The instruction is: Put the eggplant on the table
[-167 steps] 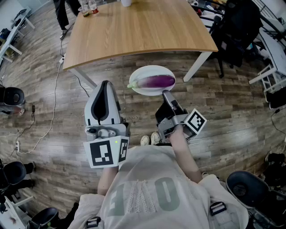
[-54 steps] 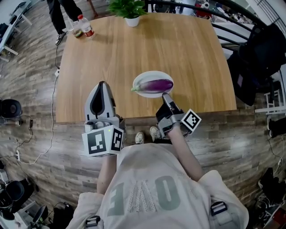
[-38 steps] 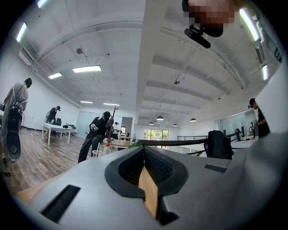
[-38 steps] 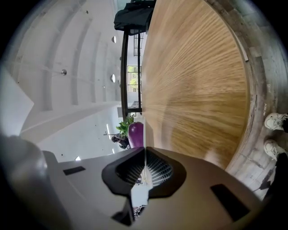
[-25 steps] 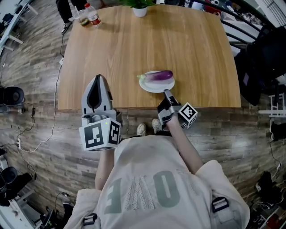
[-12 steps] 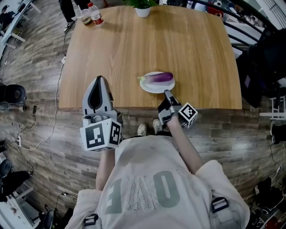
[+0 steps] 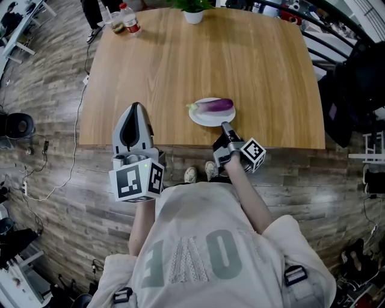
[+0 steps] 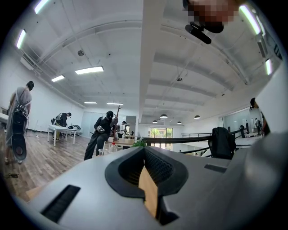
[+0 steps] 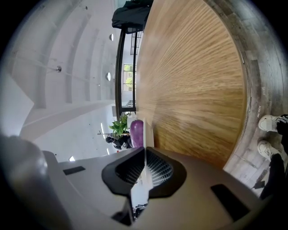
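A purple eggplant (image 7: 212,106) lies on a white plate (image 7: 204,120) that rests on the wooden table (image 7: 180,66), close to its front edge. My right gripper (image 7: 224,126) is shut on the plate's near rim. In the right gripper view the plate's rim (image 9: 145,130) runs as a thin white line between the jaws of the right gripper (image 9: 144,167), with the eggplant (image 9: 136,133) beyond it. My left gripper (image 7: 135,109) hangs level over the table's front edge, to the left of the plate, shut with nothing in it. The left gripper (image 8: 148,188) points across the tabletop.
A potted plant (image 7: 193,13) and two bottles (image 7: 123,23) stand at the table's far edge. Dark chairs and bags (image 7: 355,78) crowd the right side. The person's shoes (image 7: 198,174) are below the front edge. People (image 8: 101,134) stand beyond the table.
The plate with the eggplant went from over the floor to the tabletop, still in my right gripper. Over the last second neither gripper has moved.
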